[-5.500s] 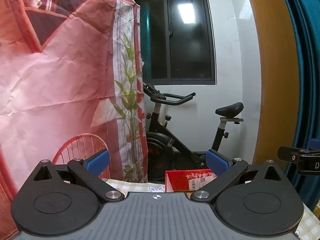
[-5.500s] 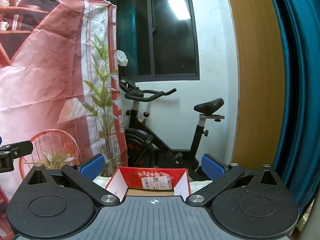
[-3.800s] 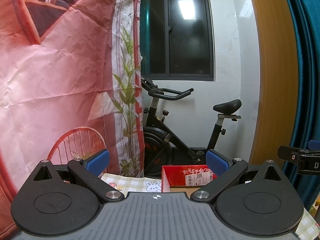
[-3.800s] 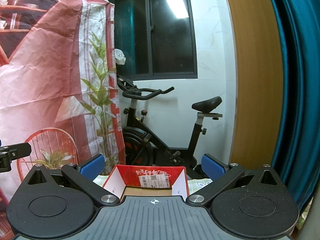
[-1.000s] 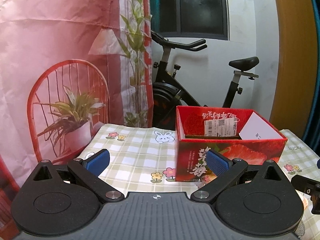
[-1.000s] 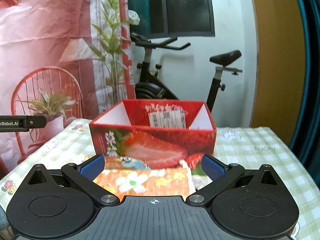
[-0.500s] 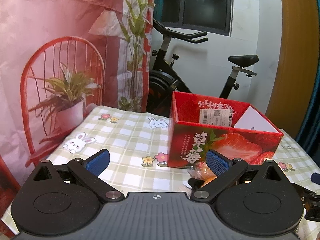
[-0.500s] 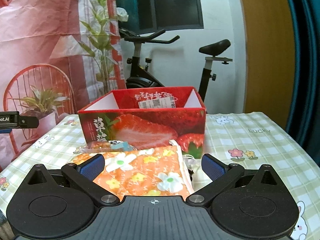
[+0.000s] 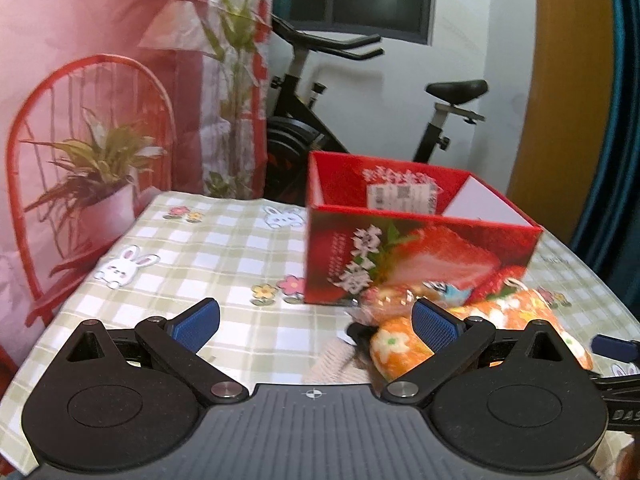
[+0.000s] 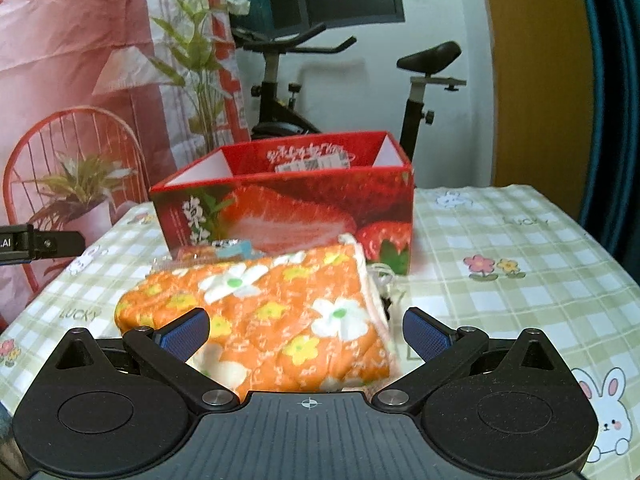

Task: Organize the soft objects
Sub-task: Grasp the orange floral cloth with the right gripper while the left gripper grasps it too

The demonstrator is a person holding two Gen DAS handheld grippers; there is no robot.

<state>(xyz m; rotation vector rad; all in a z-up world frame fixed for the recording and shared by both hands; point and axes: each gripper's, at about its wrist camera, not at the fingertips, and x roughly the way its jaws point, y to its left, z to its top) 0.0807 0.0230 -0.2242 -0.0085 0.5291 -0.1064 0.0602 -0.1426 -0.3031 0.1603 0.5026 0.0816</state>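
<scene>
Both grippers have come down toward the table. Left wrist view: left gripper point(image 9: 316, 322) is open and empty, near the strawberry box point(image 9: 420, 256). Right wrist view: right gripper point(image 10: 306, 330) is open around the orange floral pouch point(image 10: 272, 312), so grasping seems next.

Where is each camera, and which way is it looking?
Left wrist: sits on the left tool, looking forward over the checked tablecloth at the strawberry box; only its own open fingers show.
Right wrist: sits on the right tool, looking forward at the orange flowered cloth before the box; its open fingers show.
Shared: both see the box, the cloth and the exercise bike.
</scene>
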